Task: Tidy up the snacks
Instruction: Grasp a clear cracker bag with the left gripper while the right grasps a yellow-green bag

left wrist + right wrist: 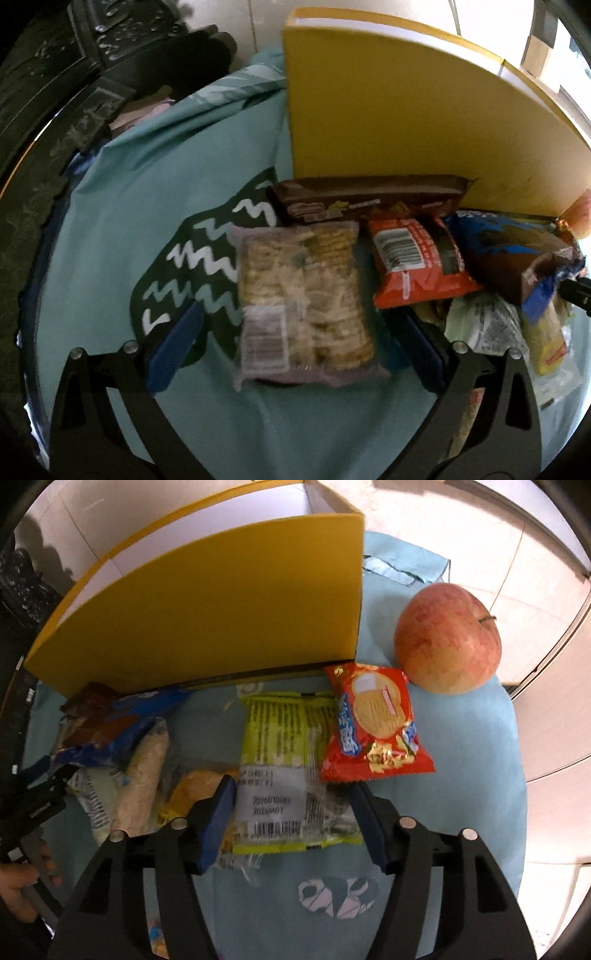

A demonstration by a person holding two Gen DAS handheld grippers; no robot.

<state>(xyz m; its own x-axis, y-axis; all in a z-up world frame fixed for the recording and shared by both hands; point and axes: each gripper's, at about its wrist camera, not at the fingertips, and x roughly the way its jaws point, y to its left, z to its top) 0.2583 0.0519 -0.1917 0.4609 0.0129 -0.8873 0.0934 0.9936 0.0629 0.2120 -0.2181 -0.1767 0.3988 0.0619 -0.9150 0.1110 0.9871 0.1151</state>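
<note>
Pale tiled floor surrounds a teal cloth where snacks lie before the upright yellow box. The clear cracker pack runs near to far between the left claw's wide blue pads. The right claw, also wide, straddles a green packet, apparently untouched

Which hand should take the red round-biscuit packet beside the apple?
Right. The right gripper is open just below the red biscuit packet by the apple; the left gripper straddles a clear cracker pack farther away.
</note>
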